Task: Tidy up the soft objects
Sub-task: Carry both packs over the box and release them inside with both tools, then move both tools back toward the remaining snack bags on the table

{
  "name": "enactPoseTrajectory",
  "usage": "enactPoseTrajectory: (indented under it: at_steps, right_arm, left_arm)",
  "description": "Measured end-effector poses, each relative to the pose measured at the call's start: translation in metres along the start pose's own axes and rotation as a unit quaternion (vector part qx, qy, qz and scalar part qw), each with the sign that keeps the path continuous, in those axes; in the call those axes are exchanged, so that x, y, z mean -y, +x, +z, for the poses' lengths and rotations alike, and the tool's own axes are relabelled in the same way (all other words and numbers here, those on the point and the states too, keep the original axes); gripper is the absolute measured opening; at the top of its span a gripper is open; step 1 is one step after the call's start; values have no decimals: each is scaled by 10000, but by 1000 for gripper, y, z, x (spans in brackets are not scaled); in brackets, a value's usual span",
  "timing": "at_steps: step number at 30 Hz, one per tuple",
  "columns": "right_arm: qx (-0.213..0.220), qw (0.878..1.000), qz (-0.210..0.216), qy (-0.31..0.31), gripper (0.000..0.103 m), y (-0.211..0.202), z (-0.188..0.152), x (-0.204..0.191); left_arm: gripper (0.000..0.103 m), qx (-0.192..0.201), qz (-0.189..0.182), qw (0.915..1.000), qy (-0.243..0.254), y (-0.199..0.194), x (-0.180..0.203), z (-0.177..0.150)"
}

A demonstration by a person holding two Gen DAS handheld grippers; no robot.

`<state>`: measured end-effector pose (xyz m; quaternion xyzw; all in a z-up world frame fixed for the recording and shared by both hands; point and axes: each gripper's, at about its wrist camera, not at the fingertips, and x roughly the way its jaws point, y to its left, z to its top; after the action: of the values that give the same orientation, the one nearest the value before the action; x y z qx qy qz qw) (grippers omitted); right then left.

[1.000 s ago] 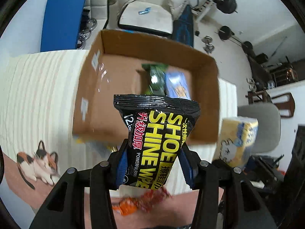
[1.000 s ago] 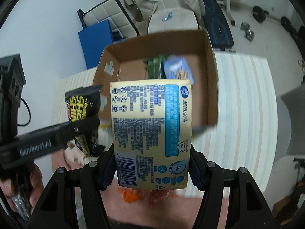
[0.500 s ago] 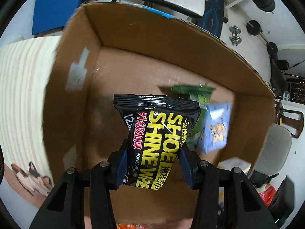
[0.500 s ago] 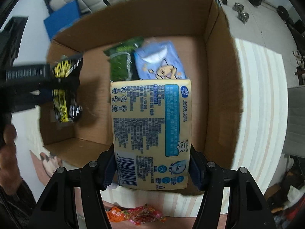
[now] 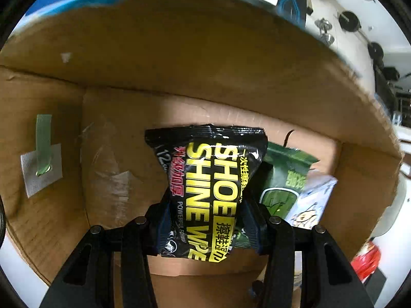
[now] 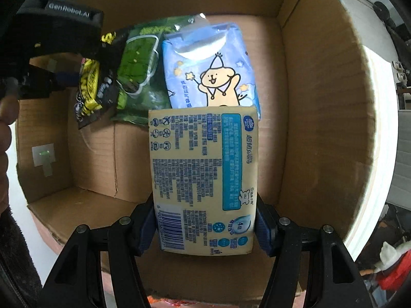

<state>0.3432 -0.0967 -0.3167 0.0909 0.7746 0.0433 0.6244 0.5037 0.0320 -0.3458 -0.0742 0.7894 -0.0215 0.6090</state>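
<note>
My left gripper [image 5: 208, 228] is shut on a black shoe shine wipes pack [image 5: 213, 187] and holds it low inside the cardboard box [image 5: 179, 59], just left of a green wipes pack [image 5: 282, 187] and a blue pack [image 5: 312, 202]. My right gripper [image 6: 205, 228] is shut on a yellow tissue pack [image 6: 203, 179] and holds it inside the box [image 6: 321, 102], in front of the blue cartoon pack [image 6: 210, 66] and the green pack [image 6: 138, 77]. The left gripper with the black pack [image 6: 90, 87] shows at the upper left of the right wrist view.
The box walls rise close on all sides of both grippers. The bare box floor [image 6: 102, 154] lies to the left of the yellow pack. A red wrapper [image 5: 364, 259] lies outside the box at the right. A striped cloth [image 6: 380, 128] covers the table.
Both grippers have moved forward and down into the box with their packs. The box floor and the green and blue packs are much closer now.
</note>
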Motion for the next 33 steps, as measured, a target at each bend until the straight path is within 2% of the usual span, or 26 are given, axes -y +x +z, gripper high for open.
enactPoseTrajectory:
  at_steps: [3,5,7,8,9,11,12,16,18,24,25,28,33]
  right_arm:
    - [-171,9998,17,40,67,7,5,0]
    - [-143,9999,5,29,68,6,4,3]
    - [-49,9999,85,53,76,-3,3,4]
    - [-11,9999,130,47,80,-7,1,3]
    - [22,9999,150,65,81,-11,-1,4]
    - [130,9997,84,168,87,-21,-7,7]
    - [195,9996,74,195,95,-25,-8,7]
    - [461,9982,218,312,98,-44,-20,17]
    - [626,9972,234,344,103,-54,-26,19]
    - [1184,9926,87,243,103,-88,-48,12]
    - [1237,9921,83,197,103,-94,-52,9]
    - [1363,9906,69,57,103,-107,-64,3]
    - [1641,9863,167,-96,103,-129,-87,-2]
  left_arm:
    - [49,-152,301,9994,31,4,-2,-4]
    - [52,-186,265,9995,-10,0,-5,-8]
    - [55,-94,234,9997,79,-11,-7,-14]
    - [63,43,260,9996,143,-19,-7,-18]
    - [78,212,288,9992,199,-27,-8,-22]
    - [93,625,404,9967,325,-47,-10,-37]
    - [94,763,411,9955,388,-55,-11,-46]
    - [98,993,214,9936,500,-76,-20,-78]
    - [102,1119,164,9922,522,-86,-27,-98]
    - [102,1688,270,9839,518,-119,-31,-147]
    - [102,1779,287,9824,502,-119,-24,-146]
    - [102,1995,303,9785,433,-129,-25,-169]
    - [102,2189,437,9738,439,-141,-31,-204]
